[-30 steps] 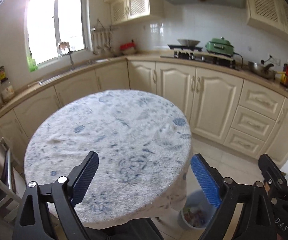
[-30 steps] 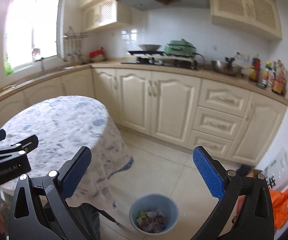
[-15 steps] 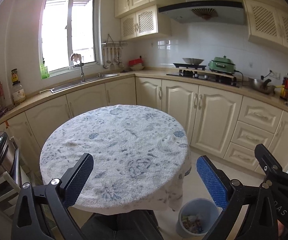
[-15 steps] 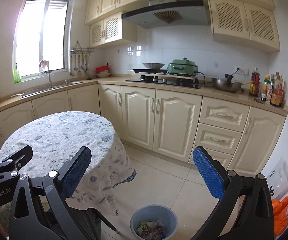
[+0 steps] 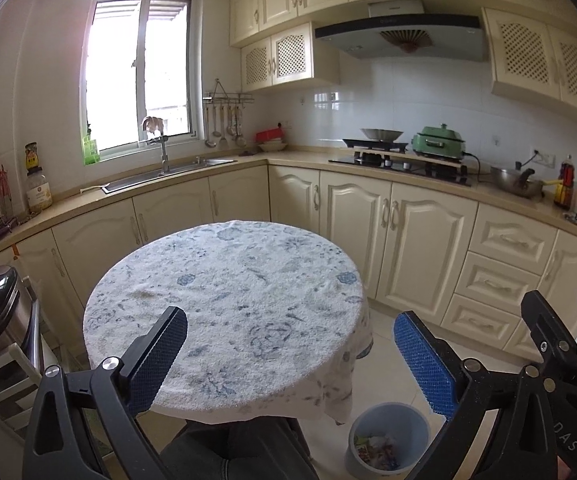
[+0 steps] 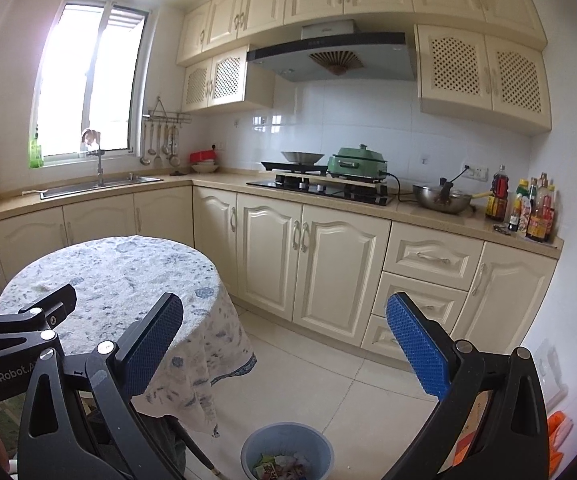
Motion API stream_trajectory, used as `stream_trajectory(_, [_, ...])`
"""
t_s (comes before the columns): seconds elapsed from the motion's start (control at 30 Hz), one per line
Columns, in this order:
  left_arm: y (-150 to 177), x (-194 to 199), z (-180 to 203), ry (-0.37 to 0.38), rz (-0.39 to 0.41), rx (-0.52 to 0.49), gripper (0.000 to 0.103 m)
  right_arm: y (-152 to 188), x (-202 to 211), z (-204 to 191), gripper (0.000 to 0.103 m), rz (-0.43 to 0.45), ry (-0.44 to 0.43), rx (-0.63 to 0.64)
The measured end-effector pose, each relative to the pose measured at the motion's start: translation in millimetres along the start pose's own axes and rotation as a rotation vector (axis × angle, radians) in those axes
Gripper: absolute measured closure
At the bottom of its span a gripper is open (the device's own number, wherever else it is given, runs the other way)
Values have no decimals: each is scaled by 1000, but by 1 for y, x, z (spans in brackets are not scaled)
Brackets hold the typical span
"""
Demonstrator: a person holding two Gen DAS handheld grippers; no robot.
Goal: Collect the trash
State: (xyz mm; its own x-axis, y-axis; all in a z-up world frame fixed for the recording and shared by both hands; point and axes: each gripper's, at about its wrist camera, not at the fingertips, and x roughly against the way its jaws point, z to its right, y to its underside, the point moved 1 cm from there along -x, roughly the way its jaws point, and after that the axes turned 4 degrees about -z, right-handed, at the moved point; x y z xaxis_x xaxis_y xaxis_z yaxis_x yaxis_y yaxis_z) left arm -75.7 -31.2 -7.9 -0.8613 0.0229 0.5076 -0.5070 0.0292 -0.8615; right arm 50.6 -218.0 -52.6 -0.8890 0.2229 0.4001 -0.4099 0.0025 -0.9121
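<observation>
Blue-padded and spread wide with nothing between its fingers, the left gripper (image 5: 288, 354) was held level above the near edge of the round table (image 5: 228, 292), and the right gripper (image 6: 284, 344) hung just to the right of that table, equally wide and empty, over the floor. Below the table's near right edge stood the grey bin (image 6: 287, 454), holding the trash (image 6: 282, 466) as a jumble of wrappers too small to tell apart. Its lower part was cut off by the frame, and the table's legs were hidden under the cloth.
</observation>
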Motion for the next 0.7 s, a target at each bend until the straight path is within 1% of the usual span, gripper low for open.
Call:
stream_trajectory(0.1, [2,1,1,-9,-9,-4,1,0,0,-1,0,-11,8,1])
stream_trajectory(0.43, [-2,-3,1,19,-58,0,1,4,3,0,0,-27,17,-4])
stream_trajectory(0.7, [-2,-3,5,7,-62,-10,2,7,3,4,0,-42,21,-20])
